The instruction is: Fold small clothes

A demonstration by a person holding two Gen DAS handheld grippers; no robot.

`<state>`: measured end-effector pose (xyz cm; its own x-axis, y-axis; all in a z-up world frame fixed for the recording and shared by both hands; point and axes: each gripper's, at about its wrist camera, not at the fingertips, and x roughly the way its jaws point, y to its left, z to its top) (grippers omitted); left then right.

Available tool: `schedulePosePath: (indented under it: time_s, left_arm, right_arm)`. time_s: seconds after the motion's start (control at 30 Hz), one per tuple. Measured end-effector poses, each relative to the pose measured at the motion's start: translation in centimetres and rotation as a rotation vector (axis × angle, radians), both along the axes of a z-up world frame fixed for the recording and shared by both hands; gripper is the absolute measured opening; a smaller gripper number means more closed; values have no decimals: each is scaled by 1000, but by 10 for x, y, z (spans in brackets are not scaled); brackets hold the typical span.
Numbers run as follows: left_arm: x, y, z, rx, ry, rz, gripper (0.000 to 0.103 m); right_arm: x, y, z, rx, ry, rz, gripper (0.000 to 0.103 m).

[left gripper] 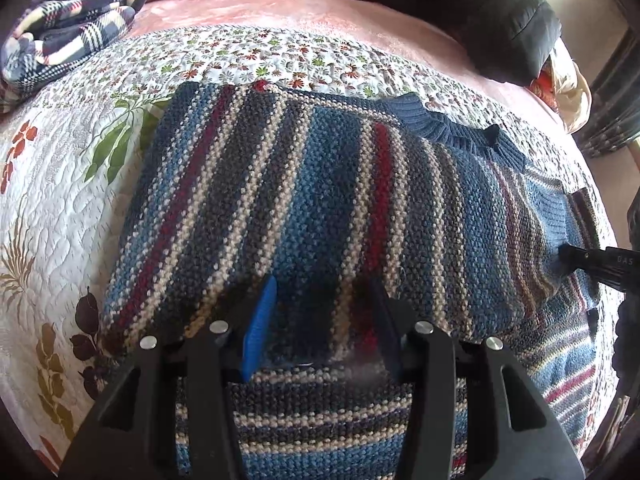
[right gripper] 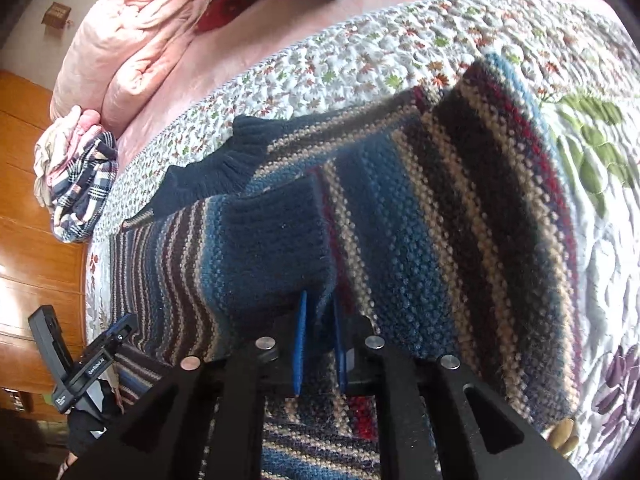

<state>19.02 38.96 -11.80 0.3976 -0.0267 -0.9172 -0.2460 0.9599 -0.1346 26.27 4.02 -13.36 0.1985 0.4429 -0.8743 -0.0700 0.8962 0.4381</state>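
Note:
A striped knitted sweater (left gripper: 320, 184) in blue, beige, dark red and grey lies on a floral quilt (left gripper: 60, 208). Its ribbed blue collar (left gripper: 440, 124) points to the far right. My left gripper (left gripper: 322, 286) hovers low over the sweater's near edge, open, its blue pads (left gripper: 260, 320) wide apart and striped knit showing between them. My right gripper (right gripper: 319, 300) is shut on the ribbed blue sleeve cuff (right gripper: 276, 236), which lies folded across the sweater body (right gripper: 460, 216). In the left wrist view the right gripper (left gripper: 568, 258) enters from the right edge at that cuff.
A plaid cloth (left gripper: 72, 24) is bunched at the far left of the bed, beside pink bedding (right gripper: 132, 44). A black padded jacket (left gripper: 492, 12) lies at the back right. A wooden wardrobe (right gripper: 28, 200) stands past the bed. A gloved hand (right gripper: 84, 428) holds the left gripper (right gripper: 120, 330).

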Motion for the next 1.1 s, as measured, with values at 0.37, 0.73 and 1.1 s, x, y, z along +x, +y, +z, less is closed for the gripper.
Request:
schedulePosePath:
  time_s: [0.37,0.73,1.1]
  left_arm:
    - [-133,-36,38,65,2,-54,56]
    - [-287,-18,40,96,141,1,70]
    - [-343,3,24,0,196,95,75]
  right_arm:
    - [-162,-59,57,-46,-141,53,42]
    - [-301,-110,63,-116,-69,8,46]
    - [-366,-106,34,-108,28,1,46]
